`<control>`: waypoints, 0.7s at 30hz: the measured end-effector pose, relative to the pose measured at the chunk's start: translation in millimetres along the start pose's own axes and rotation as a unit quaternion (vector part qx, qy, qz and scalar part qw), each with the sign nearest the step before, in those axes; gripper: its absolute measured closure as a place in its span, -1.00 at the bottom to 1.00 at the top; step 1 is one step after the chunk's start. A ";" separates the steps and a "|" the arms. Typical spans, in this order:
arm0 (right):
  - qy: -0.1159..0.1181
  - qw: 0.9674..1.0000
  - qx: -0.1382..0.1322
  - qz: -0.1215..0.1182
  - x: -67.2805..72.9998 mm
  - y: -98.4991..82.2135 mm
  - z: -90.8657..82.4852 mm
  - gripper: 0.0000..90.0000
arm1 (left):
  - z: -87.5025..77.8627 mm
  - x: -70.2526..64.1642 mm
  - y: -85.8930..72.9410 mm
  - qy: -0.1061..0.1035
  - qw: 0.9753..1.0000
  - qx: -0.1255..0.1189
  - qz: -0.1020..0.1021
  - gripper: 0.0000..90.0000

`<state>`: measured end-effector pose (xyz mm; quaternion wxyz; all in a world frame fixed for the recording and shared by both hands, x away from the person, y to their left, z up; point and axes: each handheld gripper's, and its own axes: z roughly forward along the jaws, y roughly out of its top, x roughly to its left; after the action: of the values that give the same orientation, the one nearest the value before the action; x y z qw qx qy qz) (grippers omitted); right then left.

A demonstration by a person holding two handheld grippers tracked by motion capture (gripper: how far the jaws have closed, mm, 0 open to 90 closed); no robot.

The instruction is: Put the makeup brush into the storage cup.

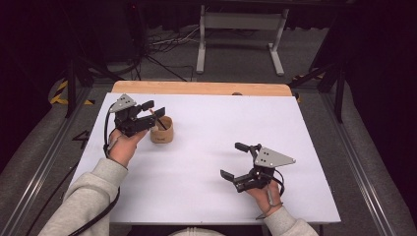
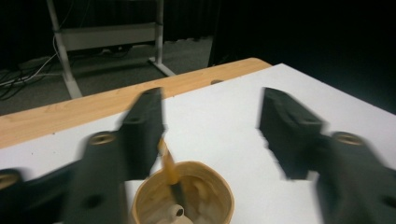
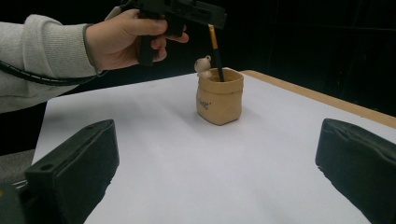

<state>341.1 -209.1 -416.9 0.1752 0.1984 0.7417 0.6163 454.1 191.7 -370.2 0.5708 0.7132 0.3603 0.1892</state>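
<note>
A tan pot [image 1: 162, 132] shaped like a little sack stands on the left part of the white table [image 1: 221, 118]. A small pale bear figure [image 3: 204, 65] sits at its rim. An orange and black pencil [image 3: 215, 51] stands tilted inside the pot. My left gripper [image 1: 154, 109] hovers just above the pot [image 2: 182, 198] with its jaws apart. The pencil [image 2: 167, 164] leans close to one jaw and is not pinched. My right gripper [image 1: 232, 160] rests low over the table's front right, open, nothing between its fingers. From there I see the pot [image 3: 219, 98] straight ahead.
A wooden strip [image 1: 196, 88] runs along the table's far edge. Behind it on the floor stand a grey metal frame [image 1: 241, 29] and loose cables [image 1: 162, 44]. Dark stands flank the table on both sides.
</note>
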 end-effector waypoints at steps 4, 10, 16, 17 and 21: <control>-0.001 1.000 -0.001 0.000 -2.0 1.4 -0.5 -1.00 | -10.2 1.7 1.5 -0.005 1.000 -0.016 -0.001 -0.56; -0.004 1.000 0.001 -0.003 -5.3 4.4 -1.3 -1.00 | -30.0 3.1 2.6 -0.015 0.999 -0.035 -0.005 -0.80; -0.017 1.000 0.003 -0.005 -11.7 10.1 -7.2 -1.00 | -49.6 0.6 -1.7 -0.031 0.999 -0.042 0.007 -0.91; -0.020 1.000 0.002 -0.006 -13.2 11.2 -9.5 -1.00 | -53.1 0.0 -3.6 -0.038 0.998 -0.045 0.006 -0.92; -0.031 1.000 0.002 -0.007 -17.8 13.1 -15.7 -1.00 | -61.6 -1.8 -8.7 -0.045 0.998 -0.050 0.008 -0.94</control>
<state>349.5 -229.3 -401.0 0.2014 0.2127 0.7386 0.6072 408.4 233.0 -361.1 0.6198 0.6944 0.3188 0.1791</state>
